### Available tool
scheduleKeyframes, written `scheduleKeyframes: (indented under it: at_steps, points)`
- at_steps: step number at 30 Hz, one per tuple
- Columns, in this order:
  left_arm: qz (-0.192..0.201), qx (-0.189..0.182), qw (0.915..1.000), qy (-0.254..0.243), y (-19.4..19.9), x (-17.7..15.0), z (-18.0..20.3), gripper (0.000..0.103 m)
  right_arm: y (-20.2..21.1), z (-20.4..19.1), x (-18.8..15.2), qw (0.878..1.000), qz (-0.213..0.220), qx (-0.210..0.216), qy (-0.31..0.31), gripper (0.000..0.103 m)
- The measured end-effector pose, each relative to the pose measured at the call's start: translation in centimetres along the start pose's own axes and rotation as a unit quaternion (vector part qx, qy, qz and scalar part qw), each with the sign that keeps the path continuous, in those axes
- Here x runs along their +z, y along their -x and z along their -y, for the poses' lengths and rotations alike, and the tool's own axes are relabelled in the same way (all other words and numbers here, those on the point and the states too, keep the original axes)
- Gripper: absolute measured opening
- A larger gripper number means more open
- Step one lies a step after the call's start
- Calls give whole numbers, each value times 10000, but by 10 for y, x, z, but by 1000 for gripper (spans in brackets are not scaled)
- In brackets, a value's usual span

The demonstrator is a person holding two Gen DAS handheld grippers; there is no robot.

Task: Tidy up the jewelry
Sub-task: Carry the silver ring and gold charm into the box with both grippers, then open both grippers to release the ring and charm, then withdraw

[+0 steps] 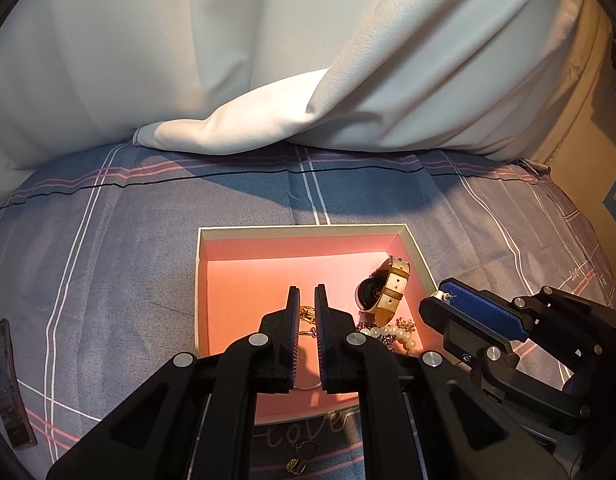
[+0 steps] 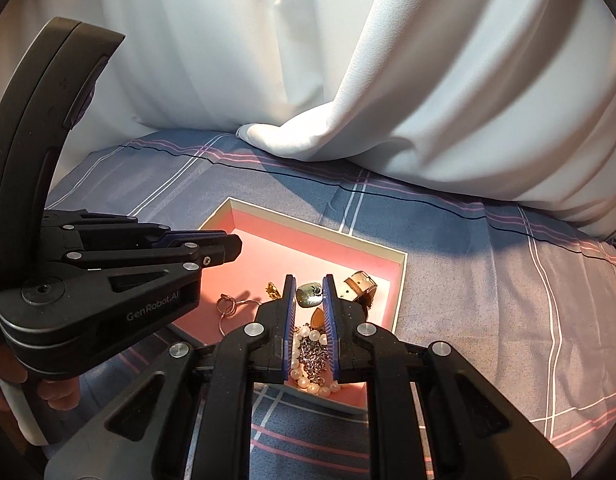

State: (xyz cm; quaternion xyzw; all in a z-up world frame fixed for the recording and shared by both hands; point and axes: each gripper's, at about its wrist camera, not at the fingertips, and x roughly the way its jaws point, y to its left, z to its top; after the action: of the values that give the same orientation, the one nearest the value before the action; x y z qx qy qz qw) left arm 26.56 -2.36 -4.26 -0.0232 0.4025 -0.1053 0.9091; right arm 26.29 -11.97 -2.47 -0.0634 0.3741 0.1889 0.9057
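One shallow pink-lined box (image 2: 400,276) sits on the plaid bedsheet (image 1: 107,240), and all the jewelry is piled toward its 3 o'clock side: a tan leather-strap watch (image 1: 388,288), a pearl strand (image 2: 308,376) tangled with a metal chain (image 2: 312,354), plus a greenish stone piece (image 2: 309,295). Thin gold ring bits (image 2: 227,304) lie around 9 o'clock. Left gripper (image 1: 307,300) and right gripper (image 2: 309,292) both hover over the box, jaws narrow, holding nothing. White draped cloth (image 1: 267,80) behind at 12.

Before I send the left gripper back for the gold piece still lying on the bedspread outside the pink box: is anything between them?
Yes. The gold piece lies on the bedspread just outside the box's near wall, underneath the left gripper own linkage, whose shut fingertips sit beyond it over the box interior.
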Motion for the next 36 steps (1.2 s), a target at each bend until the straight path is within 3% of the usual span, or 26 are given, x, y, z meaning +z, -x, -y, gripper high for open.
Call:
scheduleKeyframes:
  at_steps: [25,26,27,28,29,30,31,36]
  points:
    - [-141,139,9998,-15,-14,3,-2,8,-20,-1,-10,9994,-336,79,100,14]
    - [-145,150,9998,3,-14,3,-3,10,-20,-2,-11,9992,-374,83,118,15]
    - [-155,159,9997,44,-13,4,-4,33,-21,-2,-11,9989,-430,46,163,15]
    - [-135,194,9996,119,-11,4,-7,54,-21,-3,-12,9988,-447,-78,206,22]
    - [-24,267,9994,220,-7,4,-10,87,-19,-3,-13,9988,-385,-209,233,41]
    - [180,304,9989,314,1,4,-13,91,-15,-3,-15,9989,-286,-292,241,62]
    - [293,270,9986,346,7,4,-14,91,-10,-2,-16,9990,-202,-316,230,67]
    - [373,193,9988,241,28,-6,-18,91,8,5,-35,9991,-158,-384,12,71]
